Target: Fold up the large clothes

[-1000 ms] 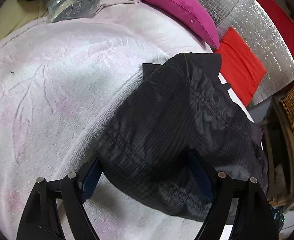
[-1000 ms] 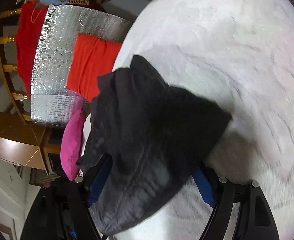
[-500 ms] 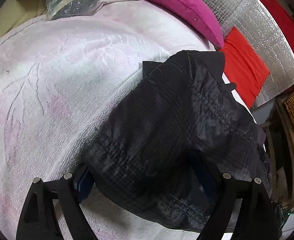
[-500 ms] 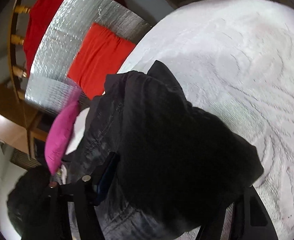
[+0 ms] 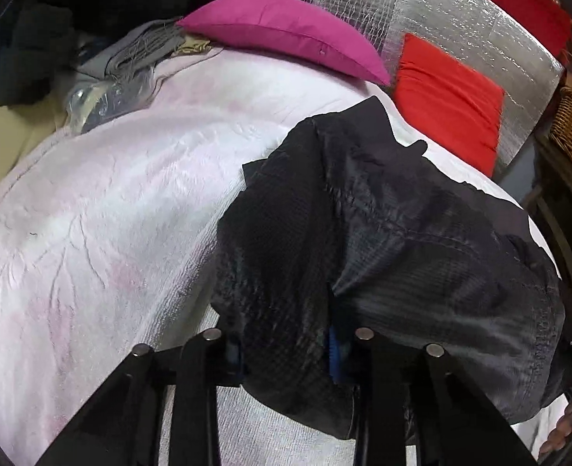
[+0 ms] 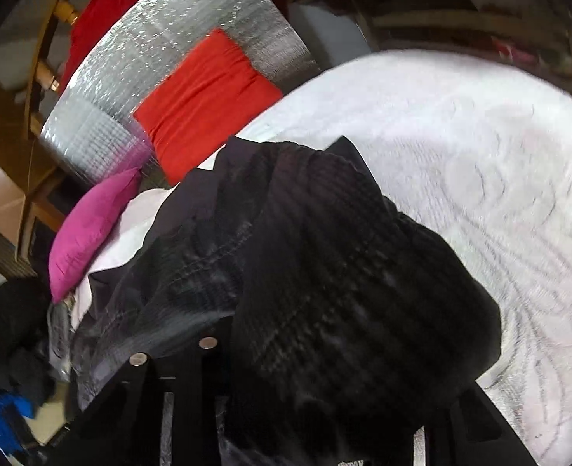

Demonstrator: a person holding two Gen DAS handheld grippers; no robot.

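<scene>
We hold a black jacket over the pale pink bedspread with both grippers.

In the left wrist view, bedspread (image 5: 103,209) fills the left, a magenta pillow (image 5: 286,27) lies at the top, and our left gripper (image 5: 286,353) pinches the black jacket (image 5: 383,233) at lower centre. In the right wrist view the jacket (image 6: 324,272) covers our right gripper (image 6: 324,380); we cannot tell its state.

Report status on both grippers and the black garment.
Left gripper shut on black garment. Right gripper: jaws hidden under the garment. Pink blanket beneath; nothing blocking.
</scene>
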